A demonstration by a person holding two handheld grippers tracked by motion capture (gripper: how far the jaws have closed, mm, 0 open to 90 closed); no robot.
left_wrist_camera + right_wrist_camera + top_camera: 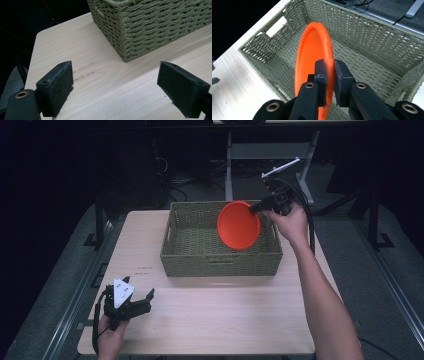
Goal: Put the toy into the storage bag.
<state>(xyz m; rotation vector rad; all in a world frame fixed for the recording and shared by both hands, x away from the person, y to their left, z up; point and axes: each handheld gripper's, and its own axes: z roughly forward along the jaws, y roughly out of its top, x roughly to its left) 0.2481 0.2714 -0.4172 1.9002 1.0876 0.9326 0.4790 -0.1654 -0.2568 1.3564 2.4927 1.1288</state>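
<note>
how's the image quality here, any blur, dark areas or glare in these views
High view: soft and dim, room black beyond the lit table. Left gripper view: woven basket sharp, near pads slightly soft. Right gripper view: orange plate crisp, tabletop washed out at left.

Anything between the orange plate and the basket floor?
Nothing visible. The right claw holds the plate by its rim, on edge, above the open basket. The basket floor below it looks bare in the right gripper view. The left claw sits open, far off at the table's near left corner.
</note>
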